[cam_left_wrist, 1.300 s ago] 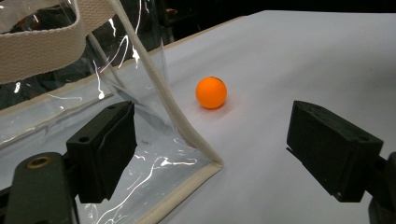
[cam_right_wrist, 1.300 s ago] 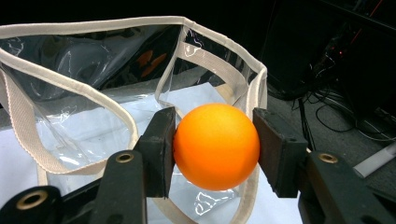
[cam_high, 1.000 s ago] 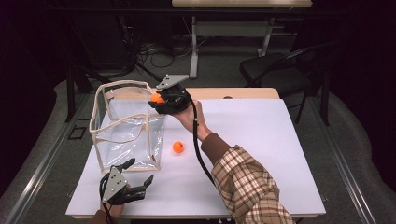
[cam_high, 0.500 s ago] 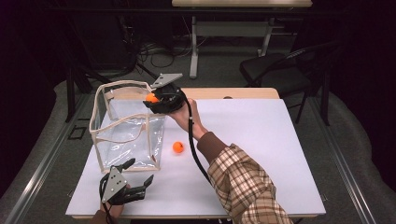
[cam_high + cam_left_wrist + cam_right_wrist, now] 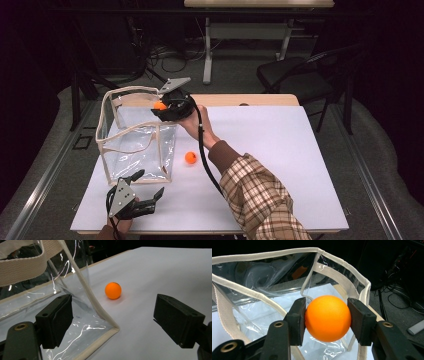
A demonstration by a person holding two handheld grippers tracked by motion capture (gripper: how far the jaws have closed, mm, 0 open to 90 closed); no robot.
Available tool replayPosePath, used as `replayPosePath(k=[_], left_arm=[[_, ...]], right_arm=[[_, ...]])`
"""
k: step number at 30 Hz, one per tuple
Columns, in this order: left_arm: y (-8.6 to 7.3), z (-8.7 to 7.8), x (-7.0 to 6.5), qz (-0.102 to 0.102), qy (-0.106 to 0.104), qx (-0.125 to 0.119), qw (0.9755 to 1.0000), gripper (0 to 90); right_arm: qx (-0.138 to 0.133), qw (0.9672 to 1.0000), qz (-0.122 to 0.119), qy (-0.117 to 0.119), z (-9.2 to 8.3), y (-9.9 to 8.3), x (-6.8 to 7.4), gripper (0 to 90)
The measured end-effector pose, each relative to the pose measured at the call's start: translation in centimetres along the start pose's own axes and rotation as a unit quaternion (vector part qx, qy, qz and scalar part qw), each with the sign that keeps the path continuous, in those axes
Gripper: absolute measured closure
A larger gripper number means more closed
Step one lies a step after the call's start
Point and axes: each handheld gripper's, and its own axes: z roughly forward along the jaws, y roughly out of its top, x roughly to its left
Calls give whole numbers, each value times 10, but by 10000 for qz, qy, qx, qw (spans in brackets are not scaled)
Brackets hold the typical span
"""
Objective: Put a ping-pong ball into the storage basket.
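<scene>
A clear plastic bag [image 5: 135, 145] with cream trim stands open on the white table [image 5: 260, 150]. My right gripper [image 5: 161, 106] is shut on an orange ball [image 5: 327, 318], held over the bag's [image 5: 287, 292] open top at its right rim. A second orange ball [image 5: 190, 157] lies on the table just right of the bag. My left gripper [image 5: 147, 187] rests open near the table's front left edge, in front of the bag. In the left gripper view the bag's bottom corner [image 5: 105, 322] lies between the jaws, untouched, with the loose ball [image 5: 113, 290] beyond.
A black chair [image 5: 300, 75] and a desk frame [image 5: 240, 35] stand beyond the table's far edge, with cables on the floor. The table's right half is bare white surface. A person's plaid sleeve [image 5: 260, 200] crosses the front middle.
The right gripper with its ball has shifted slightly left and away, further over the bag's opening. The left gripper has stayed put.
</scene>
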Motion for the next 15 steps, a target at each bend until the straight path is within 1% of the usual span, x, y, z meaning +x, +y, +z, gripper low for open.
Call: replayPosePath(k=[4, 9, 13, 15], left_arm=[[0, 0, 0, 3, -8, -17, 10000, 158], [0, -1, 0, 22, -20, -4, 10000, 158], [0, -1, 0, 5, -5, -33, 10000, 158], [0, -1, 0, 2, -7, -29, 10000, 158]], right_arm=[[95, 9999, 49, 16, 5, -2, -1, 509], [137, 9998, 121, 31, 9, -4, -3, 509], [183, 9996, 169, 123, 12, -4, -3, 507], [215, 9996, 137, 135, 14, -4, -1, 505]])
